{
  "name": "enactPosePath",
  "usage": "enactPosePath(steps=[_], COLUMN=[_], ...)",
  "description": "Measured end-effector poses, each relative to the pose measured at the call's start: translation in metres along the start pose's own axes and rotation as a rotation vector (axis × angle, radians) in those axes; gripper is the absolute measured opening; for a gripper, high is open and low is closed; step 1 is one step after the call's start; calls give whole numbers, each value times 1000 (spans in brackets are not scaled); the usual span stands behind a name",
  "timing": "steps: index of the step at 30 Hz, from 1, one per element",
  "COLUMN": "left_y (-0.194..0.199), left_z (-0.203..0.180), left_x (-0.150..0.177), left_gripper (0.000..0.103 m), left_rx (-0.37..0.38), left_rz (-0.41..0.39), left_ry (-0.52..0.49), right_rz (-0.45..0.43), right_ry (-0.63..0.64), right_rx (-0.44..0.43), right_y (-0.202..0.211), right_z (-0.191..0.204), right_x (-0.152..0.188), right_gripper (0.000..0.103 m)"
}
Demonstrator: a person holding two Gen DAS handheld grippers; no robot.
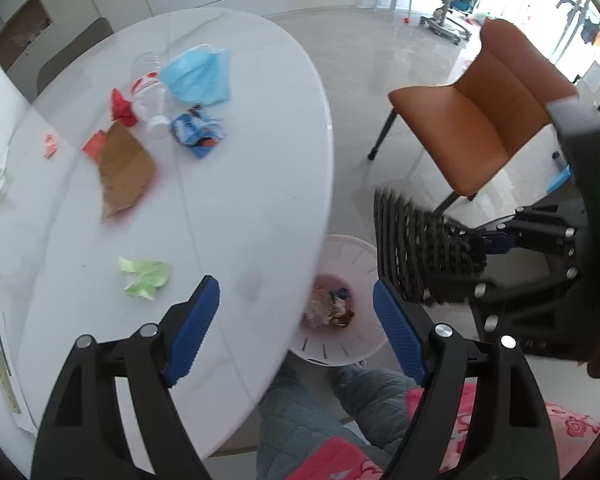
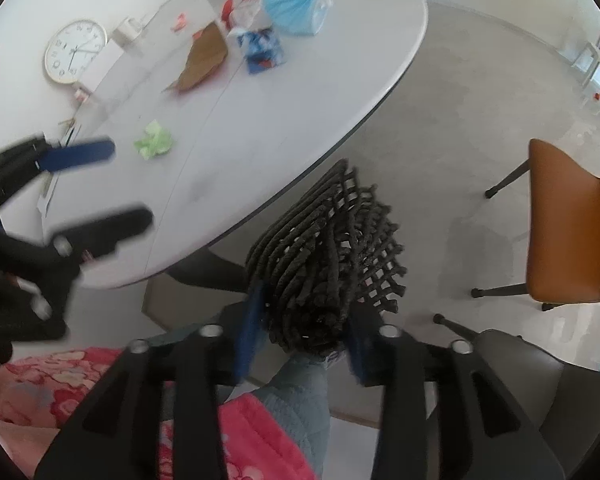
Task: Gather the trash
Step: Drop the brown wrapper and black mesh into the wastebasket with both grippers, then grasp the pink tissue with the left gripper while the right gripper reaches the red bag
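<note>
The left gripper (image 1: 296, 328) hangs with its jaws wide and empty over the desk (image 1: 236, 208) edge, directly above the pink bin (image 1: 340, 344) on the floor, which suits dropping trash. The right gripper (image 2: 300, 336) has a black mesh piece (image 2: 328, 256) between its jaws; whether the pads press it is unclear through the blur. Farther off on the desk lie a green wad (image 1: 144, 276), brown cardboard (image 1: 124, 172) and a blue mask (image 1: 198, 76), all awaiting collection.

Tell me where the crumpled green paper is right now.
The crumpled green paper lies alone on the white table, near its front edge. In the left wrist view it sits just left of the left gripper, well short of the brown cardboard.
</note>
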State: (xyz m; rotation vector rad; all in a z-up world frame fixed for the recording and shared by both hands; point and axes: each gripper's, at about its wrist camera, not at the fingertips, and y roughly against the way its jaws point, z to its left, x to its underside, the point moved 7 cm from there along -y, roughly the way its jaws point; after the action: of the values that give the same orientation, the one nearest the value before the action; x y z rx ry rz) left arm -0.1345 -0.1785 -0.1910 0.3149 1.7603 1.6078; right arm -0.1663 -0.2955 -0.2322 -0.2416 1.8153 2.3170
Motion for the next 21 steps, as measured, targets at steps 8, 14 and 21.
enactPosePath(steps=[8,14,21], left_y=[5,9,13], left_z=[31,47,74], left_x=[6,6,1], left_gripper=[76,77,86], left_rx=[-19,-25,-41], left_rz=[-4,-8,-20], left_ry=[61,84,111], right_rz=[2,-41,-94], right_ry=[-23,-18,-5], right_rx=[6,31,62], right_y=[-10,5,25], right_z=[11,23,38], right_x=[-7,-30,-67], right_gripper=[80,90,100])
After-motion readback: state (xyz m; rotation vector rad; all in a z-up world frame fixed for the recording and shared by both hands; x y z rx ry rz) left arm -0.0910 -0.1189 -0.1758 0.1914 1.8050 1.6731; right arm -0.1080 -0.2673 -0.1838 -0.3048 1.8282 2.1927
